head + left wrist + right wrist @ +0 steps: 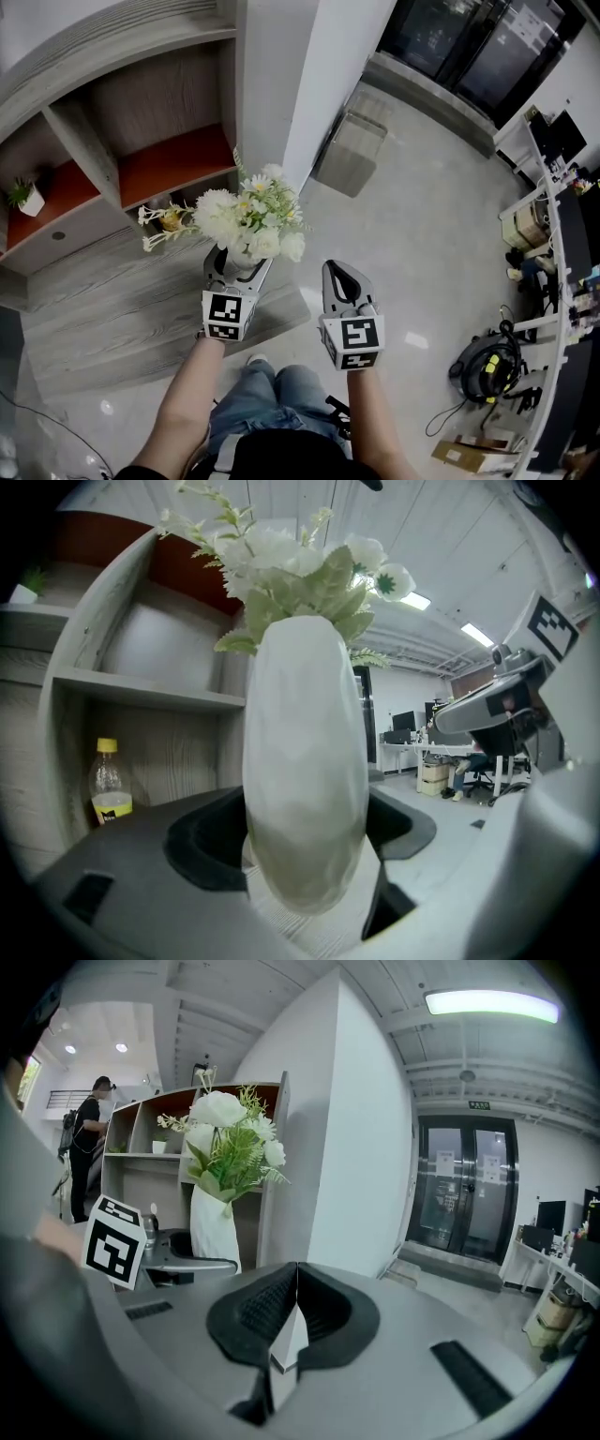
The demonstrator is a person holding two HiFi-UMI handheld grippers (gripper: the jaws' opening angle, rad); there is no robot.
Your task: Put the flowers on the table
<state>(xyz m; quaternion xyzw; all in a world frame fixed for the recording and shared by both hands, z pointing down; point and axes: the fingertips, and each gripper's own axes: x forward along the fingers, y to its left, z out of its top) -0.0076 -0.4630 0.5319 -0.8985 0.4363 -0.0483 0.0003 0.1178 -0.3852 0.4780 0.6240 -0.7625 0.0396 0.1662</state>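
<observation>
Flowers (248,217) are sitting upright in a white vase (305,761), the left gripper (237,269) clamping it wide. The right gripper (336,274) is hovering just right of it, jaws pressed together, empty.

In the head view the white-and-green flowers (251,217) cover nearly all of the smooth white vase (242,266), and in the left gripper view the left gripper (305,855) hides the base of the yellow-capped clear bottle (110,785).

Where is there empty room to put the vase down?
The grey wood top left of the left gripper with the vase is bare. So is the orange cubby behind it. The next cubby left holds a small plant.
</observation>
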